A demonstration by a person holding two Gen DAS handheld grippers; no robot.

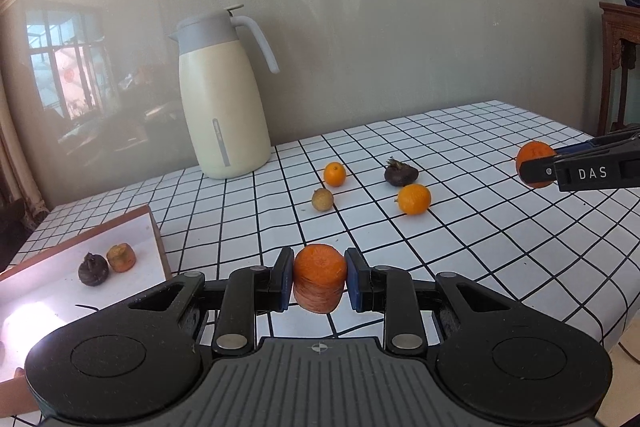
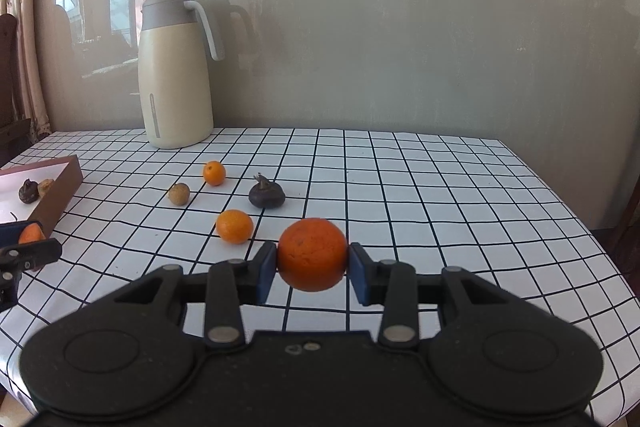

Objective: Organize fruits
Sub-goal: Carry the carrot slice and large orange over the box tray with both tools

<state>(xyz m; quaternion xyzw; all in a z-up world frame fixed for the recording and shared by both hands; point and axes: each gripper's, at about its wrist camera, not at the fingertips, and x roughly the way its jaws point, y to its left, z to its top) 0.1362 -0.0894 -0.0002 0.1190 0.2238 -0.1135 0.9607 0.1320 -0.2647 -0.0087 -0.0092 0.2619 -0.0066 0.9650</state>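
My left gripper is shut on a carrot chunk, held above the checked tablecloth near the box. My right gripper is shut on a large orange, held above the cloth; it also shows in the left wrist view. On the cloth lie two small oranges, a brown longan and a dark water chestnut. The brown-walled box at the left holds a dark water chestnut and a carrot chunk.
A cream thermos jug stands at the back of the table against the wall. The table's right edge drops off to the floor. A wooden stand with a potted plant is at the far right.
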